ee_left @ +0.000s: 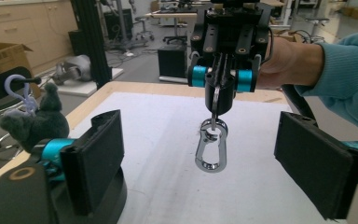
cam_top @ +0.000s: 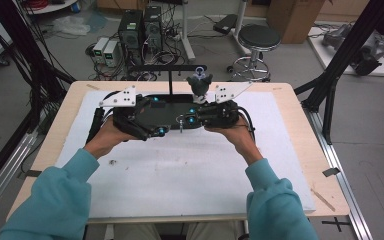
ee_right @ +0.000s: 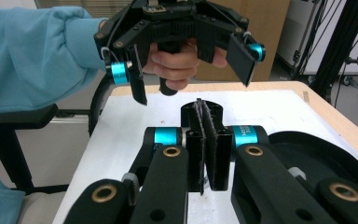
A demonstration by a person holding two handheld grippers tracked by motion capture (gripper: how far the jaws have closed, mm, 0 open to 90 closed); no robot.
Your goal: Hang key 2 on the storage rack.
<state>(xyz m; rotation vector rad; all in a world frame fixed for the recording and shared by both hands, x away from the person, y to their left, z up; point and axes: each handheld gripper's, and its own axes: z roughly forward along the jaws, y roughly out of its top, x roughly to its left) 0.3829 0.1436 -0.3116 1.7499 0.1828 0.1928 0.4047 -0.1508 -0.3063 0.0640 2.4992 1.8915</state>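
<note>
Both grippers are held face to face above the white mat (cam_top: 190,170). My right gripper (ee_left: 217,100) is shut on a small metal ring, and a silver carabiner (ee_left: 211,151) hangs from that ring. In the high view the carabiner (cam_top: 180,124) shows between the two grippers. My left gripper (ee_left: 200,123) stands open, its two black pads wide apart on either side of the hanging carabiner and clear of it. In the right gripper view my right gripper (ee_right: 204,114) has its jaws pressed together, and the left gripper (ee_right: 191,81) faces it with jaws spread.
A grey plush toy (cam_top: 200,82) with a pale purple clip (ee_left: 16,91) hangs from a black stand (cam_top: 167,67) at the table's far edge. Beyond the table are a stool (cam_top: 258,37), computer boxes and cables on the floor.
</note>
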